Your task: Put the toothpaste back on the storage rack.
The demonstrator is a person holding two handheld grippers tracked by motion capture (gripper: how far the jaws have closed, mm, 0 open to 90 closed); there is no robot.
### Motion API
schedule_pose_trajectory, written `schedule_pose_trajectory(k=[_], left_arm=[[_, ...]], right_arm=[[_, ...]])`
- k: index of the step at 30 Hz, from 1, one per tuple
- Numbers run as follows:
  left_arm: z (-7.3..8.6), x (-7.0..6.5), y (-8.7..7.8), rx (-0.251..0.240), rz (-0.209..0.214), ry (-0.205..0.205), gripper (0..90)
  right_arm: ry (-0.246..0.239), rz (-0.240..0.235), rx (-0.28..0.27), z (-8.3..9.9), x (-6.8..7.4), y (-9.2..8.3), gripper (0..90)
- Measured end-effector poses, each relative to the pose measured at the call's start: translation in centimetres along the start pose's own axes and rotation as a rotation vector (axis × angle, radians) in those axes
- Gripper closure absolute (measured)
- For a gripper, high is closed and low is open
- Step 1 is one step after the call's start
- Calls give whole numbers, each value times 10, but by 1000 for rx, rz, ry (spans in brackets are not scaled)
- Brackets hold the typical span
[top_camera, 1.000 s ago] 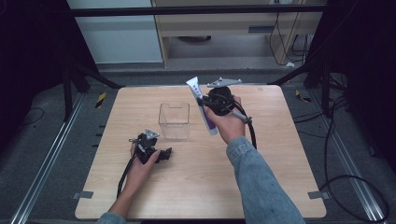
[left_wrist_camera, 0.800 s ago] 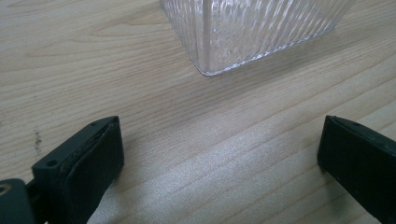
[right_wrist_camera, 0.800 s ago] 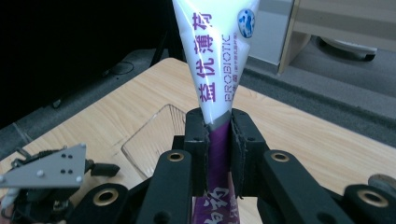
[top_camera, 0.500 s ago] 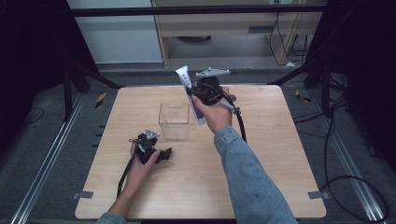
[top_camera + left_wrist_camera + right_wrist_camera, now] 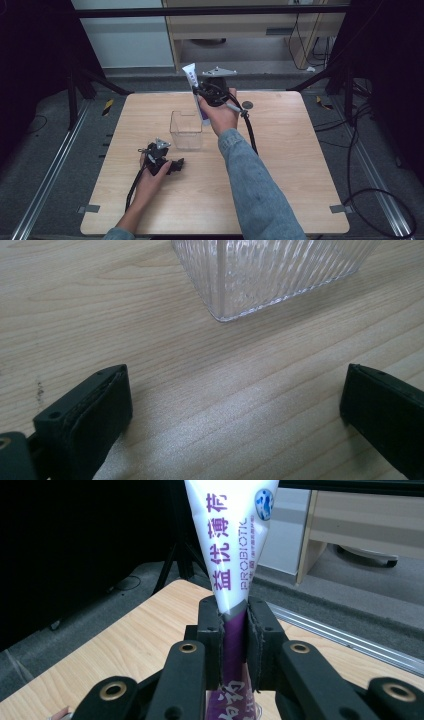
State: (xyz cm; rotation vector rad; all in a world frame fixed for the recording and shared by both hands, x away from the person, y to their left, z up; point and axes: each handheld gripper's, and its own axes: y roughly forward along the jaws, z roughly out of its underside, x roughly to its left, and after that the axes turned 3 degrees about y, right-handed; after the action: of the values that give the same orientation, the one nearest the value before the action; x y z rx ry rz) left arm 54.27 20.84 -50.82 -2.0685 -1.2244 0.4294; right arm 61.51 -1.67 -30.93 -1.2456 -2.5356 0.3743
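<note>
You have one toothpaste tube (image 5: pixel 191 79), one clear plastic box (image 5: pixel 186 131), two hand-held grippers — left (image 5: pixel 176 165) and right (image 5: pixel 198 92) — and one small dark disc (image 5: pixel 247 105) on one worktop (image 5: pixel 295 165).

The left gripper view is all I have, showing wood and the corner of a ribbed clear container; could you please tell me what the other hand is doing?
Observer: The right gripper is clamped on a white and purple tube, held above the table.
Operator: Thank you. Where is the tube relative to the container?
Observer: In the high view it stands just beyond the clear container, tilted, its flat crimped end uppermost.
Operator: And does my gripper hold anything?
Observer: No. The left gripper rests on the table with its jaws open, close in front of the container.
</note>
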Motion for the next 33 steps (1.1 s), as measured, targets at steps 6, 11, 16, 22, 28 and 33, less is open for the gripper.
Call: schedule_pose_trajectory(k=[6,11,16,22,28,33], left_arm=[[0,0,0,0,1,0,0],[0,0,0,1,2,1,0],[0,0,0,1,2,0,0],[0,0,0,-1,1,-1,0],[0,0,0,-1,0,-2,0],[0,0,0,-2,2,-2,0]], right_arm=[[-2,-3,4,-1,1,8,787],[0,-11,-6,0,7,14,787],[8,-14,-10,1,9,21,787],[2,-29,-10,4,15,30,787],[-7,-39,-4,7,21,37,787],[-26,-41,2,7,27,45,787]])
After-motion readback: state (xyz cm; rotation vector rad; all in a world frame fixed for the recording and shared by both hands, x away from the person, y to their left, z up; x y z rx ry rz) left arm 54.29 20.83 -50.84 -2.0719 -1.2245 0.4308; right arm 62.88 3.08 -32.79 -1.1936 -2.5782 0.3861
